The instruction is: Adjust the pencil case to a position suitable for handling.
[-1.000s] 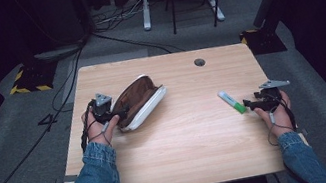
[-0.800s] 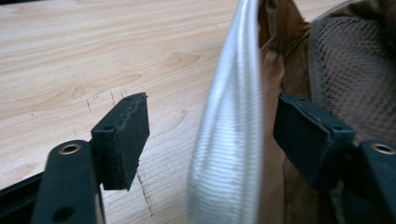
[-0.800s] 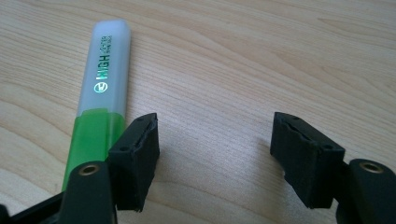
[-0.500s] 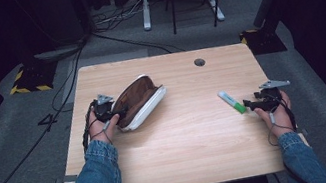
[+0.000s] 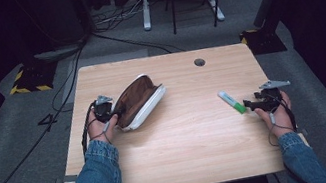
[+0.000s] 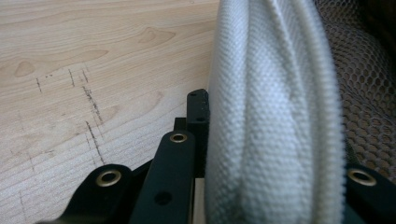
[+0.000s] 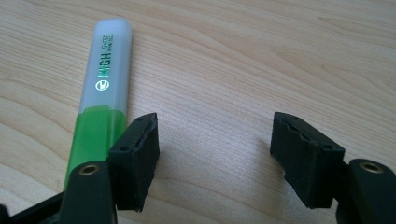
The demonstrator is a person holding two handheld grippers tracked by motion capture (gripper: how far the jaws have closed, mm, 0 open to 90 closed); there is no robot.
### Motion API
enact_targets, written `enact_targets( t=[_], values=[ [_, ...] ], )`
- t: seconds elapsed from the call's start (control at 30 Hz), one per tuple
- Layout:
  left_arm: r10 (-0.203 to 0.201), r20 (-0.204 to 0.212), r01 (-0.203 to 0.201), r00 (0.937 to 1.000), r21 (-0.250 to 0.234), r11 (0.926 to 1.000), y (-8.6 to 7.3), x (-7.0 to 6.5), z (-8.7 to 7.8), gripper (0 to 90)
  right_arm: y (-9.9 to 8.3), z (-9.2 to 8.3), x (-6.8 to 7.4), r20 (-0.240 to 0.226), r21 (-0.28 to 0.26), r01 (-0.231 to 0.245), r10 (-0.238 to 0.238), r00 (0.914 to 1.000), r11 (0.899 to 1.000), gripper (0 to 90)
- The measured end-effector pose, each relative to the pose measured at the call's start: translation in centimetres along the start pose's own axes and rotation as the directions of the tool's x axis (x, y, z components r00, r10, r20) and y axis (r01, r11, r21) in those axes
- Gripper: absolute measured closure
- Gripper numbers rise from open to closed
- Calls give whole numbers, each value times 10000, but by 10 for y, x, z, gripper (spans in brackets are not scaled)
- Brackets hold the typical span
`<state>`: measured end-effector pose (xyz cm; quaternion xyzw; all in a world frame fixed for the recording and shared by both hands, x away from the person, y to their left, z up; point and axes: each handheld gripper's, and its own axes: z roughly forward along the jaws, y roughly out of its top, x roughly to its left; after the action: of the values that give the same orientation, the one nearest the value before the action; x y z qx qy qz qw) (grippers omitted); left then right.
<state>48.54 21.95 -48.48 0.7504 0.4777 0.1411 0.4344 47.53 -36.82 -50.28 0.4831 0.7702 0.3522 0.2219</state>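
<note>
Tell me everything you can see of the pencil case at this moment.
The pencil case is a long pouch of white woven fabric with a brown lining and mesh inside. It lies unzipped and open on the wooden table, left of centre, set diagonally. The left gripper has just been closing, and its jaws now clamp the white rim at the near-left end.

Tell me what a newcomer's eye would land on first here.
Probably the open white fabric pouch with a brown lining at the wooden table's left side, its edge clamped in the left gripper, whose jaws have just closed. Next, the green-and-white highlighter pen lying at the right, beside the open right gripper.
</note>
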Motion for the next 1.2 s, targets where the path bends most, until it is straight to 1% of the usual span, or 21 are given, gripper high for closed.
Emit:
enact_targets(
  t=[0.1,0.2,0.3,0.37,0.43,0.53,0.77,0.83,0.87,0.9,0.97,1.03,1.1,1.13,1.17,1.2],
  values=[
    [-22,74,22,10000,-6,10000,1,-1,-1,836,0,0,0,2,-4,-11,11,10000,10000,332],
    [-178,202,177,9996,39,9998,2,-1,-3,839,0,0,0,1,-6,-8,8,10000,10000,332],
    [-232,324,230,9992,51,9997,3,-3,-5,841,0,0,0,-1,-3,-13,13,10000,10000,332],
    [-301,431,304,9986,-69,9995,4,-4,-7,842,0,0,0,5,-10,-1,1,10000,10000,332],
    [-273,551,281,9981,-136,9995,6,-6,-10,842,0,0,0,0,-2,-10,10,10000,10000,332],
    [-245,574,258,9980,-221,9994,7,-8,-12,843,0,0,0,5,-9,-2,2,10000,10000,332],
    [44,946,-16,9955,-298,9996,11,-21,-26,842,0,0,0,-14,-5,-3,3,10000,10000,332],
    [170,1083,-144,9940,-251,9996,12,-25,-29,842,0,0,0,-14,-5,-4,4,10000,10000,332],
    [300,1163,-271,9928,-265,9993,13,-30,-32,843,0,0,0,-7,-11,5,-5,10000,10000,332],
    [300,1163,-271,9928,-265,9993,13,-30,-32,843,0,0,0,-7,-11,5,-5,10000,10000,332],
    [462,1230,-435,9913,-245,9988,14,-36,-35,844,0,0,0,-8,-10,7,-7,10000,10000,332],
    [675,1318,-670,9890,-79,9977,17,-43,-39,844,0,0,0,-14,-6,1,-1,10000,10000,332],
    [801,1441,-799,9863,-72,9968,18,-48,-42,844,0,0,0,-13,-4,-4,4,10000,10000,332],
    [910,1548,-906,9837,-96,9958,19,-52,-43,844,0,0,0,-14,-5,-2,2,10000,10000,332],
    [910,1548,-906,9837,-96,9958,19,-52,-43,844,0,0,0,-14,-5,-5,5,10000,10000,332],
    [1003,1705,-995,9803,-130,9950,21,-57,-44,844,0,0,0,-14,-4,-3,3,10000,10000,332]
  ],
)
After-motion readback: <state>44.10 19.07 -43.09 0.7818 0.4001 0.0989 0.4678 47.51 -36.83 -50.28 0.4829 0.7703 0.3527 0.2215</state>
